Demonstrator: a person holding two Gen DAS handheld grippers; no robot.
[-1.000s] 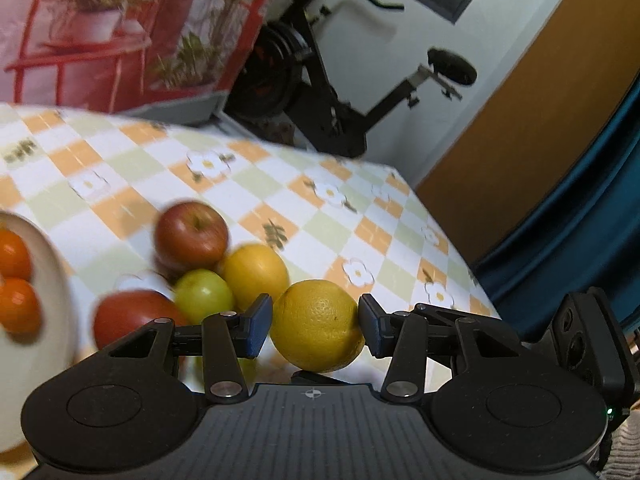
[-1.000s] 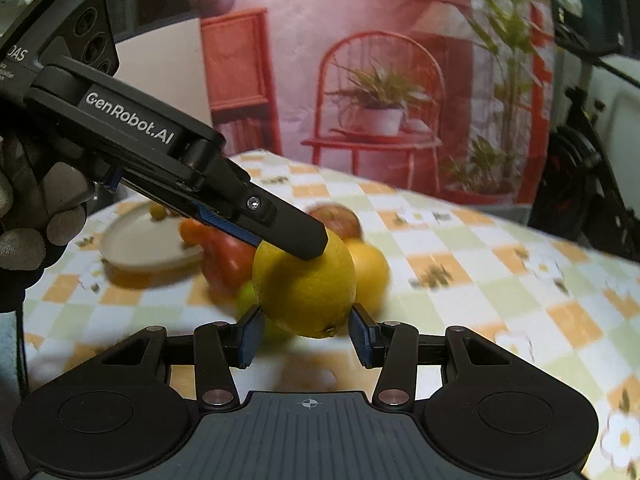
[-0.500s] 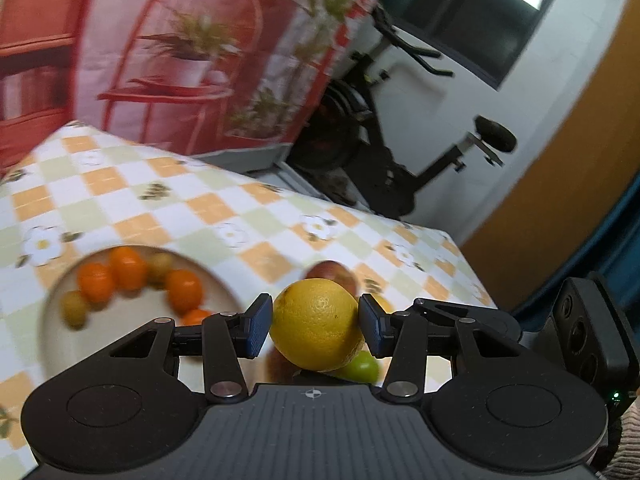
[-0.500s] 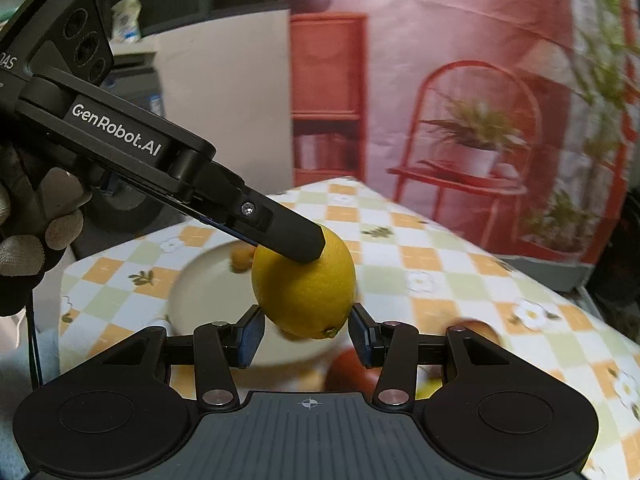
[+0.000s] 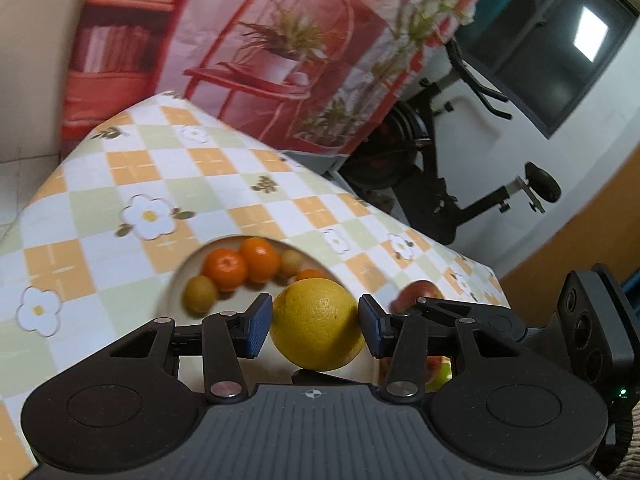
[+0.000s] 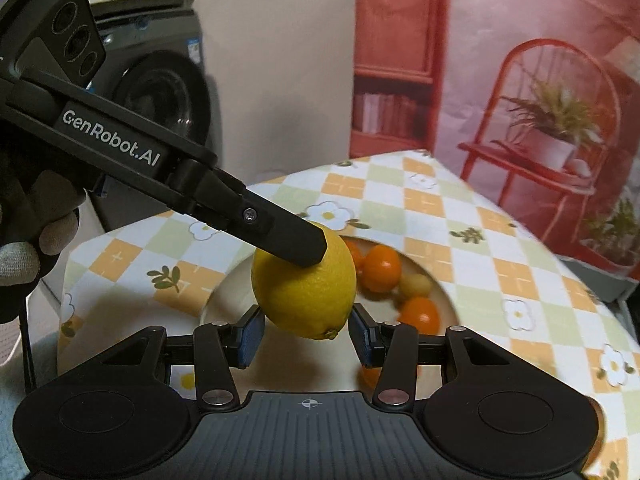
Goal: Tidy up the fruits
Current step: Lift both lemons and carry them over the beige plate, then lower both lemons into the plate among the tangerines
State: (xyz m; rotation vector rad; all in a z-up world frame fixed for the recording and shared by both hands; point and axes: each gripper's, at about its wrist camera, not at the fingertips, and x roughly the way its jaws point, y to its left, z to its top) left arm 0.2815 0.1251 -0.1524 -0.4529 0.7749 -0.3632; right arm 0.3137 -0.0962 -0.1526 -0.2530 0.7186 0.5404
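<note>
One yellow lemon (image 5: 316, 320) (image 6: 304, 280) hangs in the air, and both grippers are shut on it. My left gripper (image 5: 312, 330) pinches its sides between blue pads. My right gripper (image 6: 306, 338) grips it from another side, with a left finger (image 6: 296, 244) resting on the lemon's top. Below lies a white plate (image 5: 176, 280) (image 6: 228, 304) with tangerines (image 5: 240, 266) (image 6: 382, 268) and small yellow-green fruits (image 5: 199, 300). A red apple (image 5: 416, 294) and a green fruit (image 5: 440, 376) lie behind the left gripper's right finger.
The checked flower tablecloth (image 5: 120, 184) covers a small table whose far corner and edges fall off close behind the plate. An exercise bike (image 5: 432, 184) stands beyond the table, a washing machine (image 6: 160, 92) to the left. A gloved hand (image 6: 24, 248) holds the left gripper.
Both grippers have carried the lemon together away from the pile of loose fruit. The plate with tangerines now lies right beneath it. Neither grip has changed.
</note>
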